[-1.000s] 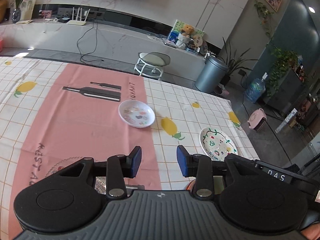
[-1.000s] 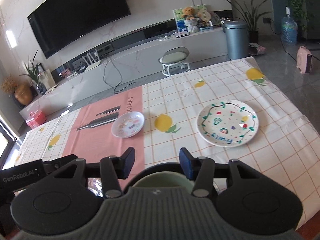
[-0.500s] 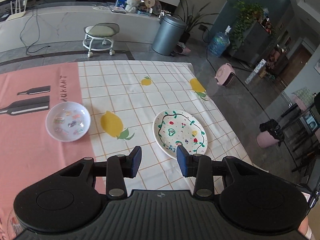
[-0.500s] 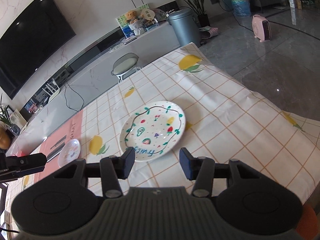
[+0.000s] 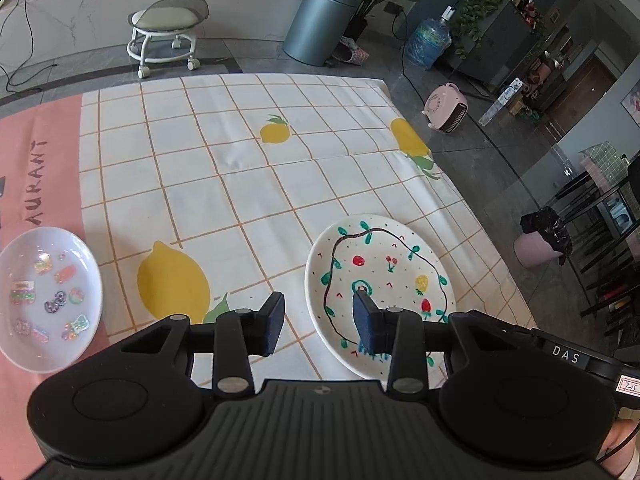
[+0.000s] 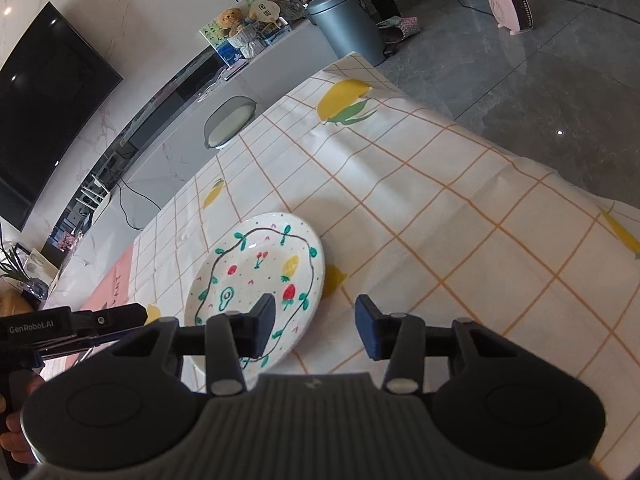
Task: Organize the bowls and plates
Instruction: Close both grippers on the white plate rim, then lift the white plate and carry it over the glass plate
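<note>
While both grippers hung over the plate (image 5: 384, 276), left (image 5: 318, 322) stood half-spread, right (image 6: 316, 326) was closing, both empty.

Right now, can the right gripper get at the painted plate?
Probably yes. The right gripper, jaws closing and empty, sits at the painted plate's near rim, with only bare tablecloth around it.
</note>
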A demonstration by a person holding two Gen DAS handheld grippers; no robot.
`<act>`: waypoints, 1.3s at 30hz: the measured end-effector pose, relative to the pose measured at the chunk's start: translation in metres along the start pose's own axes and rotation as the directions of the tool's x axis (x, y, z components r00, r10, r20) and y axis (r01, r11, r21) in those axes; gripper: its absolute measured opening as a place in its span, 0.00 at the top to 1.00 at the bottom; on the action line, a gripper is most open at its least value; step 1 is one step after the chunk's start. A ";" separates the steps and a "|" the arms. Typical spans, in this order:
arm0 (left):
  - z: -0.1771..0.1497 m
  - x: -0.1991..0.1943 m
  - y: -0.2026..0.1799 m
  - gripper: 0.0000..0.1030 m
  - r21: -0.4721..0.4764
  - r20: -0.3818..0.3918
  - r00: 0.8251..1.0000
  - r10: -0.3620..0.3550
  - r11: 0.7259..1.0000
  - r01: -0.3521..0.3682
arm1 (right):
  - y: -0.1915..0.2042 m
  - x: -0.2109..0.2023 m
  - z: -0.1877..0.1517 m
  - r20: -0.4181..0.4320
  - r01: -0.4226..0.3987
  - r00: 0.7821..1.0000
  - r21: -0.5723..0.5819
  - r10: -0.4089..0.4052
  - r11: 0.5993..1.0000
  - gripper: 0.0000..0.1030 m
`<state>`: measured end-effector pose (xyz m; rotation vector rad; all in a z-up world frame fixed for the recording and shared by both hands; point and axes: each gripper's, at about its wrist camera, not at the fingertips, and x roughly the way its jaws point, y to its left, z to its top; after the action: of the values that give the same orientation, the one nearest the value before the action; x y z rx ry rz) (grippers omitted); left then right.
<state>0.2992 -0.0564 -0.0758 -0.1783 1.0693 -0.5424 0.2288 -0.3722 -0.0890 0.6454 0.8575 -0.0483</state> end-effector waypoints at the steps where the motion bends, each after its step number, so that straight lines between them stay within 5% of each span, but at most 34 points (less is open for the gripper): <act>1: 0.001 0.005 0.003 0.58 -0.012 -0.002 1.000 -0.003 1.000 0.003 | -0.002 0.004 0.001 -0.001 0.000 1.000 0.006 0.000 1.000 0.57; 6: 0.004 0.017 0.018 0.61 -0.049 -0.009 1.000 -0.026 0.998 0.026 | -0.008 0.015 0.007 0.020 -0.027 0.999 0.029 0.026 0.999 0.63; 10: 0.007 0.022 0.022 0.61 -0.041 -0.015 0.999 -0.044 0.998 0.043 | -0.007 0.025 0.009 0.007 -0.051 0.999 0.042 0.051 0.998 0.78; 17: 0.010 0.029 0.021 0.64 -0.041 -0.032 0.994 -0.108 0.993 0.106 | -0.005 0.029 0.007 0.003 -0.076 0.997 0.049 0.076 0.996 0.78; 21: 0.012 0.031 0.018 0.82 -0.033 -0.044 0.995 -0.088 0.996 0.087 | -0.008 0.030 0.007 -0.015 -0.102 0.995 0.057 0.103 0.993 0.78; 24: 0.012 0.030 0.017 0.89 -0.022 -0.050 0.997 -0.066 0.998 0.064 | -0.008 0.030 0.008 -0.024 -0.068 0.997 0.060 0.069 0.996 0.94; 39: 0.004 -0.033 0.013 0.89 -0.033 0.050 0.997 -0.066 0.997 0.068 | 0.017 -0.005 0.014 -0.024 -0.144 0.989 0.068 0.146 0.987 0.95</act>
<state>0.2955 -0.0288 -0.0532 -0.2578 1.0286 -0.5771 0.2399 -0.3671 -0.0705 0.7707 0.8374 0.0649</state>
